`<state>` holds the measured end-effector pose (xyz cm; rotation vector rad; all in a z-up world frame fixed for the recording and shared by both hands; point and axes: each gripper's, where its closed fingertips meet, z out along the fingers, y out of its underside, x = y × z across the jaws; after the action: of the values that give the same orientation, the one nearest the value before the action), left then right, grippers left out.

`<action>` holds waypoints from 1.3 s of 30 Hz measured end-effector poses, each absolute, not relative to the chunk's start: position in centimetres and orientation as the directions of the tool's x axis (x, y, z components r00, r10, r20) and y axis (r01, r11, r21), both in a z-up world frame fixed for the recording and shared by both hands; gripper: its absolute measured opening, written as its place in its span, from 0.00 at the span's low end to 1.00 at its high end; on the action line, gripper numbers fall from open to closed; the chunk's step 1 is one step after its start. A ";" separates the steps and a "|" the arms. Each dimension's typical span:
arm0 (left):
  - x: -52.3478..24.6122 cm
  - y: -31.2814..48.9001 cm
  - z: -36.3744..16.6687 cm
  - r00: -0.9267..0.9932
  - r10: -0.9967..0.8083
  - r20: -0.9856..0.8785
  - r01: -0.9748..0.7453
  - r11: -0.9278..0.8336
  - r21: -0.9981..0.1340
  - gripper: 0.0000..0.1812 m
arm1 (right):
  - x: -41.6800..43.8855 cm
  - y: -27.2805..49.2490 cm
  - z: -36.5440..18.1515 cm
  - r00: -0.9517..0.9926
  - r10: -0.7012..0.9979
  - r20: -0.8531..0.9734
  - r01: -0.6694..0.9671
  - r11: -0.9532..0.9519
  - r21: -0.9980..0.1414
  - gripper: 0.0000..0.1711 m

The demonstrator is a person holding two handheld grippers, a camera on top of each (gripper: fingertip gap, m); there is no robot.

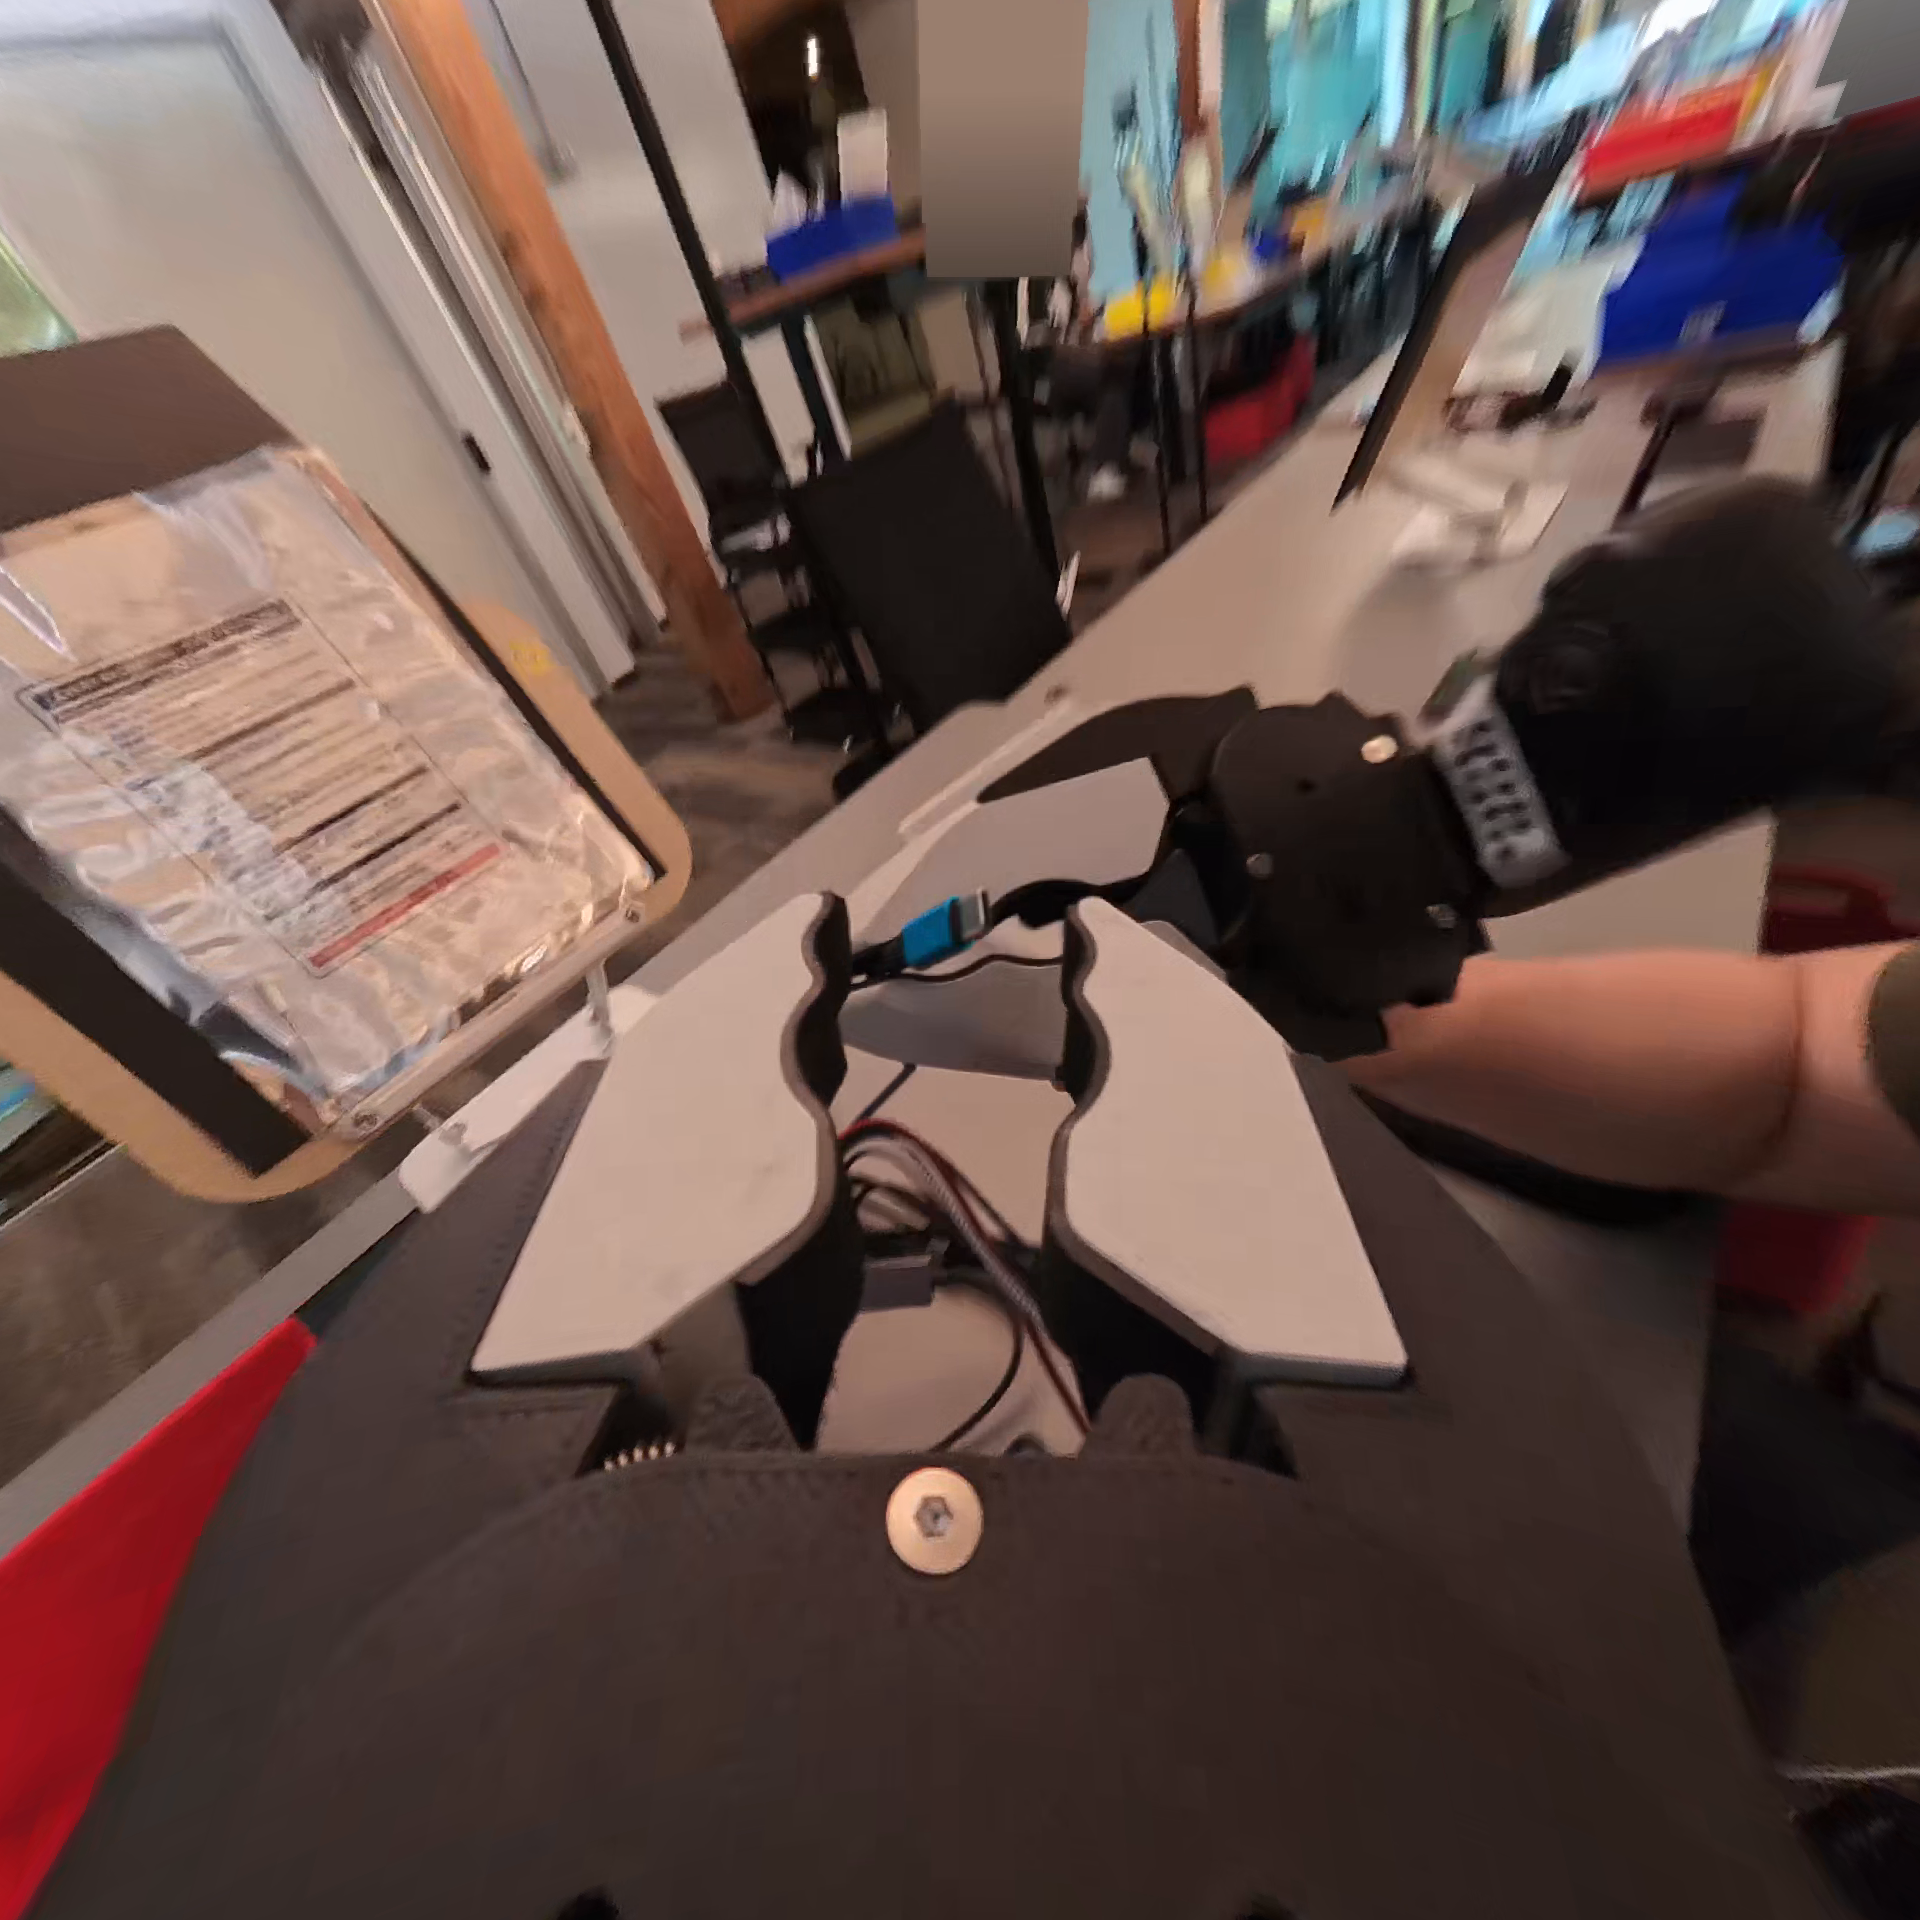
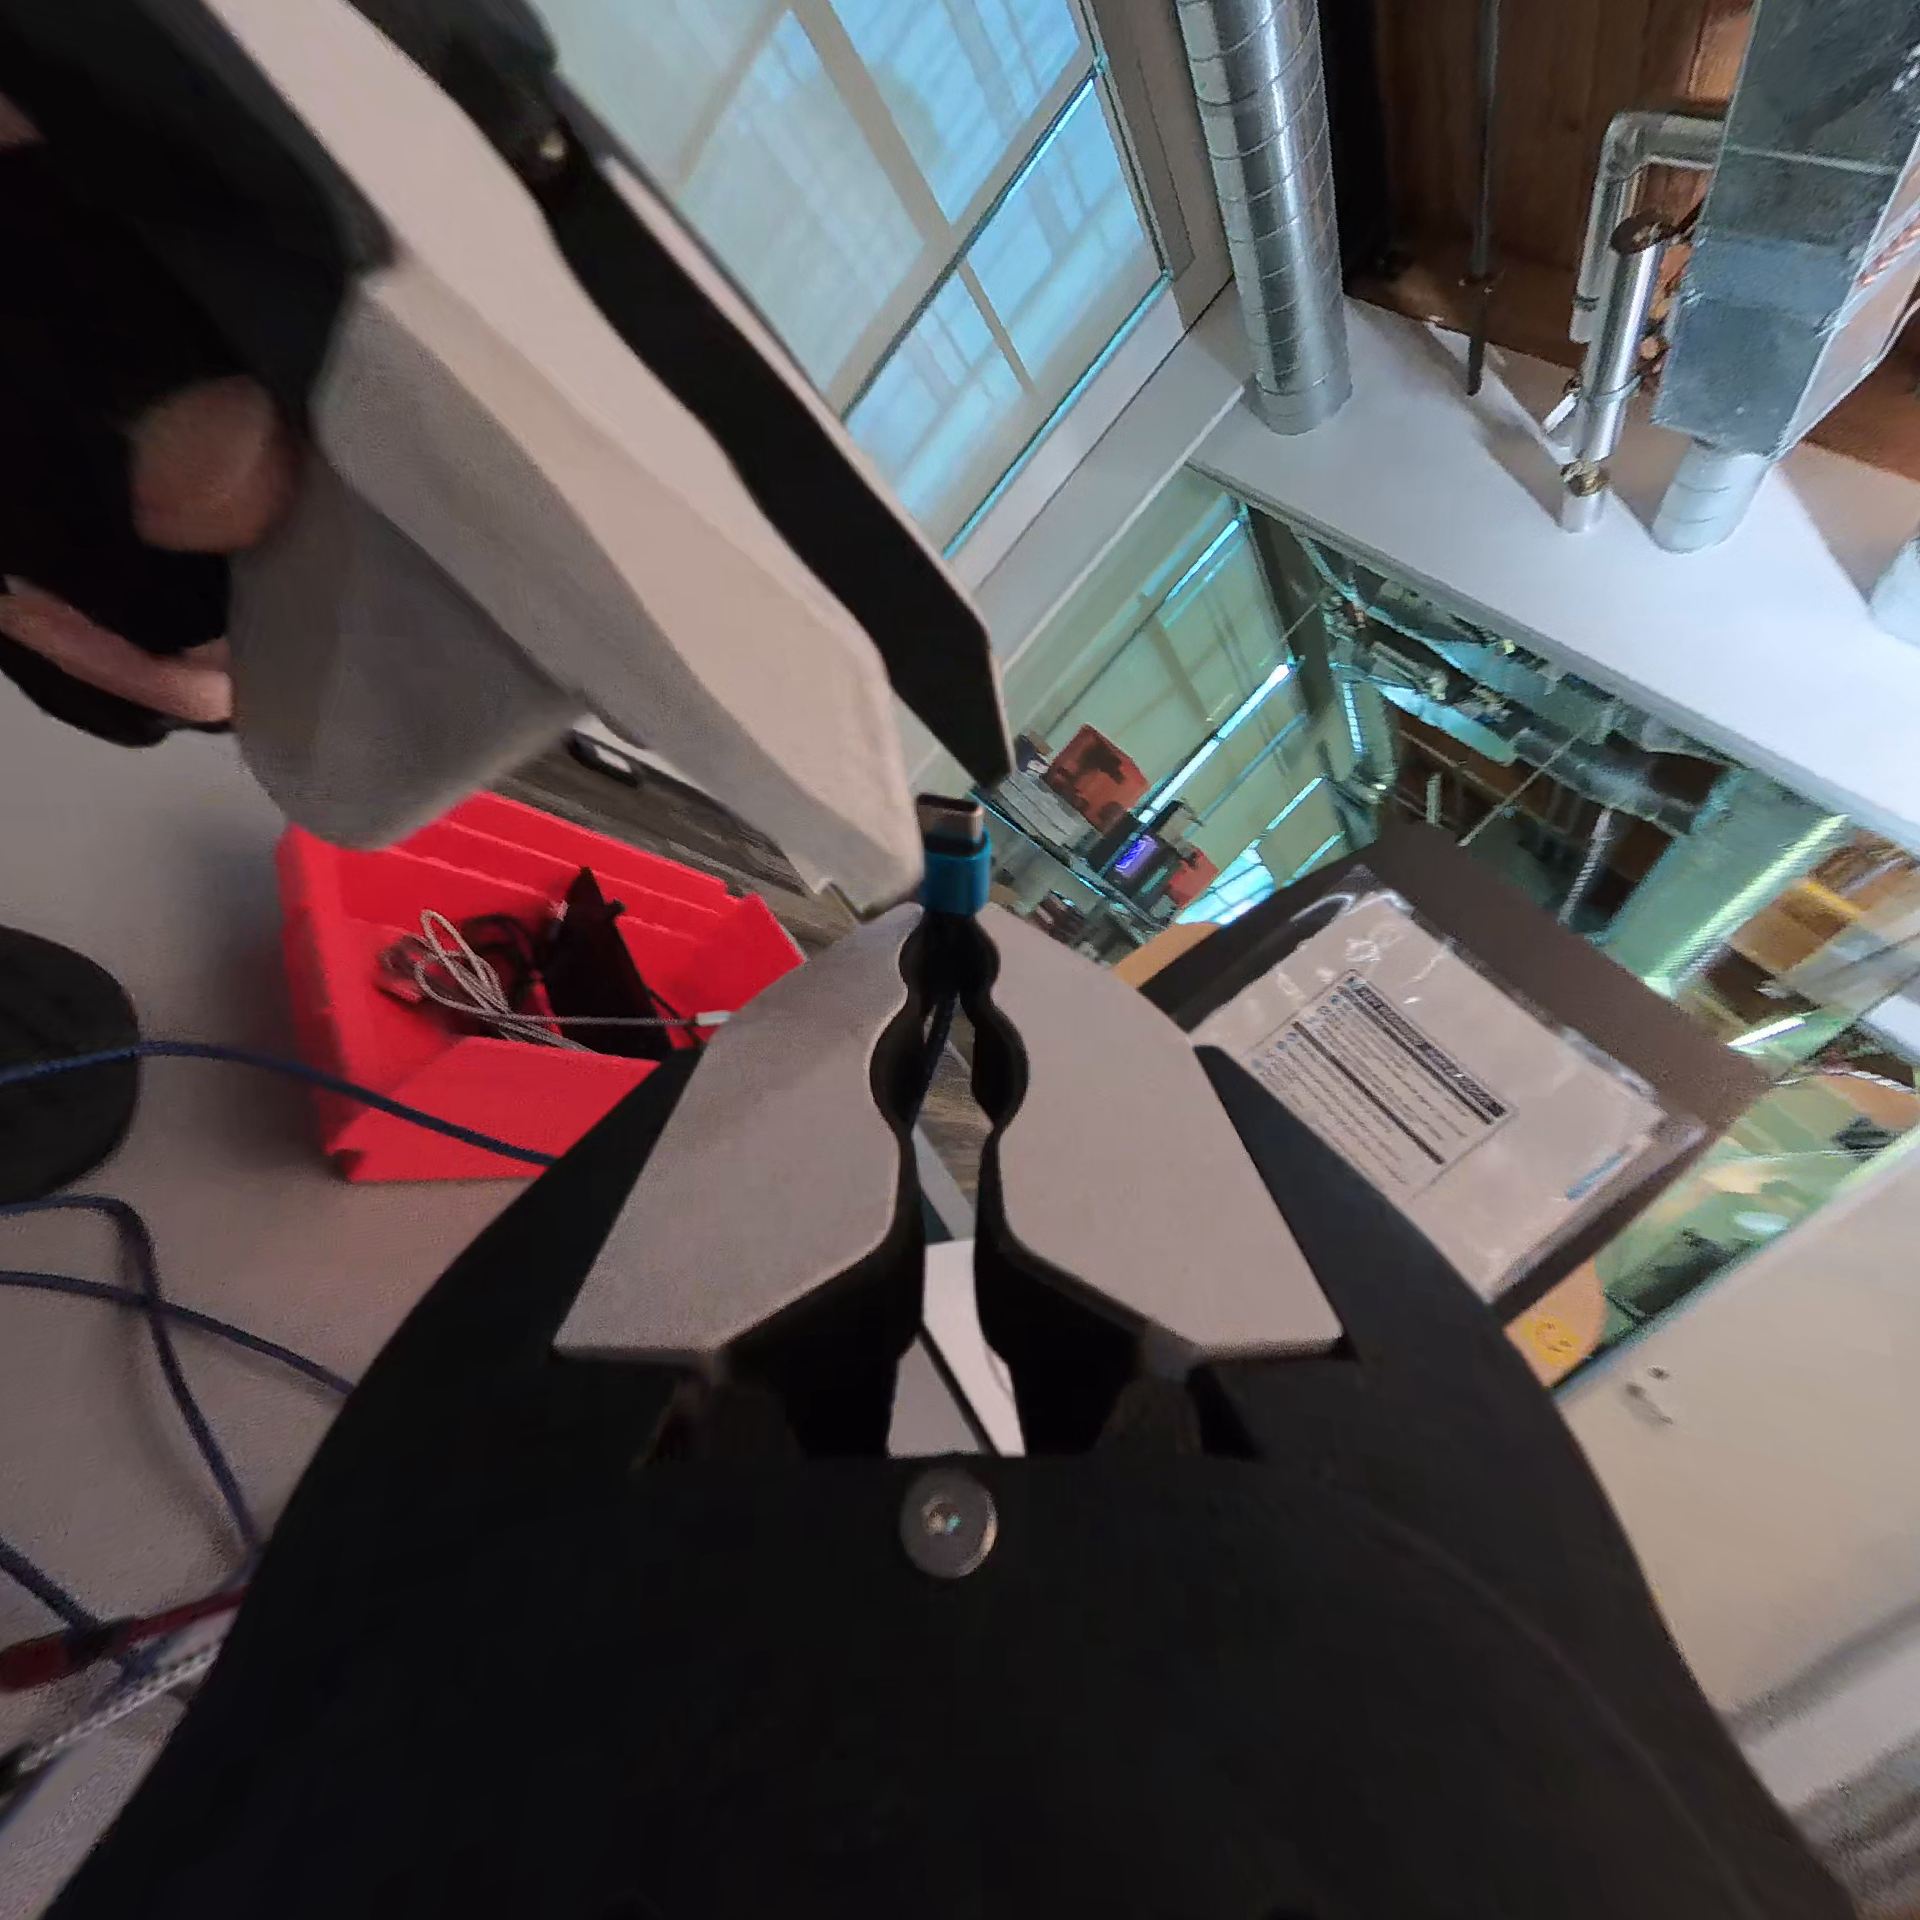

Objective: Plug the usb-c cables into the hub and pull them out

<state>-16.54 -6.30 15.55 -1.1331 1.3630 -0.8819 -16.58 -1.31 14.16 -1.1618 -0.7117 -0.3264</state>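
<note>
My right gripper [image 2: 951,935] is shut on a dark cable just behind its blue USB-C plug [image 2: 954,857]. The plug's metal tip sticks out past the fingertips. The plug is held in the air close to one of the left gripper's fingers [image 2: 644,582]. My left gripper [image 1: 951,966] is open and empty. The blue plug [image 1: 935,928] sits between its fingertips, nearer the left one. The right gripper's black body [image 1: 1320,831], in a gloved hand, comes in from the right. Below, a small grey box [image 1: 894,1286] with several cables lies on the table; it may be the hub.
A red bin [image 2: 499,1081] holding coiled cables stands on the white table [image 2: 260,1247]. Blue cables [image 2: 156,1320] trail across the table on the left. A board with a laminated sheet [image 1: 291,790] stands at the table's left edge. Chairs and shelving stand beyond. Spacing between my two grippers at the tips: around 5 centimeters.
</note>
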 end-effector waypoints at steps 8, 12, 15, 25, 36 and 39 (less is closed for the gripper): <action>-16.1 -4.9 13.8 0.161 -0.896 -0.413 -0.306 0.353 -0.884 0.11 | -16.7 -1.0 13.8 0.620 -0.047 0.783 0.750 0.329 -0.574 0.02; -16.4 -4.6 13.3 0.180 -0.875 -0.450 -0.358 0.368 -0.858 0.09 | -16.7 -0.9 13.7 0.572 -0.106 0.813 0.797 0.303 -0.522 0.02; -16.6 -4.3 13.0 0.205 -0.852 -0.481 -0.393 0.379 -0.838 0.07 | -16.6 -0.7 13.6 0.552 -0.129 0.824 0.818 0.277 -0.504 0.02; -17.1 -3.4 12.8 0.232 -0.835 -0.499 -0.395 0.388 -0.833 0.03 | -17.0 -0.6 13.2 0.498 -0.157 0.853 0.855 0.253 -0.453 0.03; -19.6 -0.3 15.0 0.229 -0.822 -0.522 -0.304 0.449 -0.840 0.03 | -19.2 -4.6 14.4 0.588 0.805 -0.081 -0.112 -0.018 -0.994 0.10; -19.3 -0.9 15.4 0.170 -0.846 -0.506 -0.258 0.457 -0.851 0.03 | -20.1 -5.4 14.6 0.172 0.853 -0.493 -0.356 -0.413 -0.838 0.12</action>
<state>-19.35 -0.93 15.40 -1.0665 1.3795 -0.5560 -20.09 -5.35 14.58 -1.4068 -0.5174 1.4695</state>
